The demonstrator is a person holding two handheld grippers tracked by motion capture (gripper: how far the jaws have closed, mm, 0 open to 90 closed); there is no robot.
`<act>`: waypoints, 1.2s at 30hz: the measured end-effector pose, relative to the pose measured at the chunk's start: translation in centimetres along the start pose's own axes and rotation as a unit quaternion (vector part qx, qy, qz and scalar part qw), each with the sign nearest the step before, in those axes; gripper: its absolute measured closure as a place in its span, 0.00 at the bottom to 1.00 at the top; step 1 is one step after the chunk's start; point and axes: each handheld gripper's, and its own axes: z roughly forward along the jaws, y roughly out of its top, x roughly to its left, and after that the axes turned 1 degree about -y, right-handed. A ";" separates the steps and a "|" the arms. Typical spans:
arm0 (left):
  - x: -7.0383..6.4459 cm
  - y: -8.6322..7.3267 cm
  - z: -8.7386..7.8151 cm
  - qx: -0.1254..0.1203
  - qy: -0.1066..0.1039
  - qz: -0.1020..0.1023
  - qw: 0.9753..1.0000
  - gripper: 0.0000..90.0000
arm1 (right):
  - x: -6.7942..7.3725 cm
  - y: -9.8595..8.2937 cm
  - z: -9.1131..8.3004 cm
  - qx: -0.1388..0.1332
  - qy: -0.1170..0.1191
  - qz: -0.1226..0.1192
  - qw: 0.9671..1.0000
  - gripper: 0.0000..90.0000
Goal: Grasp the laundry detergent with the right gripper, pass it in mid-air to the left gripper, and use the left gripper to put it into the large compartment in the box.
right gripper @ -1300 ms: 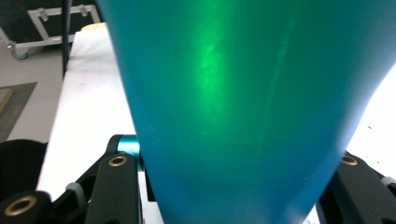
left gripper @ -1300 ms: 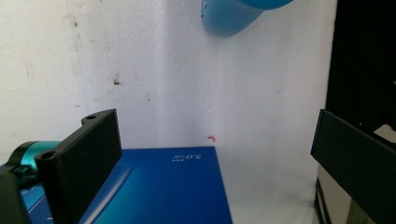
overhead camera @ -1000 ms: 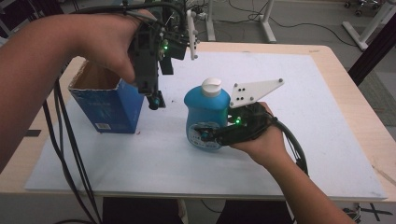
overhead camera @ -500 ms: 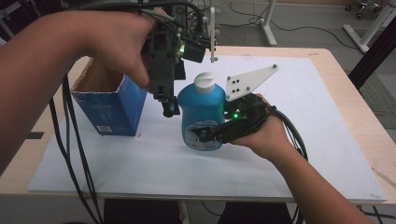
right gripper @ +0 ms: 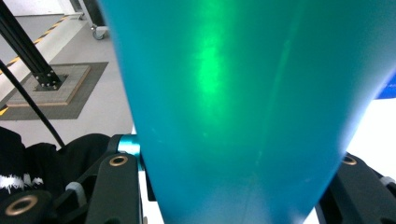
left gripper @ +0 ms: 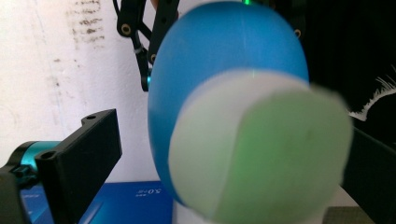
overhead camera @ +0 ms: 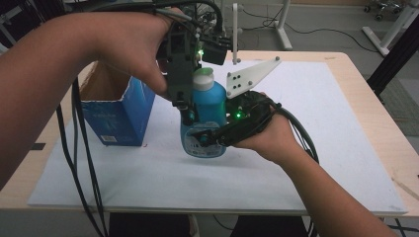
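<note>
A blue bottle with a white cap is held upright over the white mat. My right gripper comes in from the right and is shut on the bottle's lower body; its jaws press both sides of the bottle in the right gripper view. From above, my left gripper reaches down over the bottle's top. In the left gripper view the cap and blue shoulder sit between its jaws. The left one stands apart from the bottle, so this gripper is open.
An open-topped blue carton stands on the white mat just left of the bottle, and its blue side appears below the left gripper. Cables hang from the left arm at the near left. The wooden table edge lies to the right.
The right gripper has carried the bottle a little left, toward the carton. The left gripper has moved right from above the carton and now straddles the bottle's top.
</note>
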 end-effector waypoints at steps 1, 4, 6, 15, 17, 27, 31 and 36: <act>0.0 0.0 0.0 0.000 0.000 0.000 1.000 0.02 | -0.1 0.1 0.1 -0.001 0.001 -0.001 1.000 0.51; 0.0 0.1 -0.1 0.003 0.003 0.001 1.000 0.02 | -0.1 0.2 0.2 -0.001 0.002 0.003 1.000 0.51; 0.1 0.1 -0.1 0.006 0.003 0.000 1.000 0.02 | -0.1 0.4 0.4 -0.001 0.008 0.006 1.000 0.51; 0.0 0.3 0.5 0.018 0.000 -0.006 1.000 0.02 | -0.2 0.7 0.7 -0.002 0.010 0.007 1.000 0.51; 0.0 0.3 0.5 0.021 0.000 -0.006 1.000 0.02 | -0.2 0.7 0.7 -0.005 0.008 0.005 1.000 0.51; -0.1 0.5 0.4 0.023 0.012 -0.005 1.000 0.08 | 0.0 0.8 0.7 -0.006 0.010 0.005 1.000 0.51; -0.1 0.5 0.4 0.026 0.013 -0.005 1.000 0.11 | 0.0 0.8 0.8 -0.007 0.010 0.005 1.000 0.51; -0.1 0.4 0.5 0.031 0.012 -0.006 0.999 0.14 | -0.1 0.7 0.8 -0.007 0.008 0.005 1.000 0.51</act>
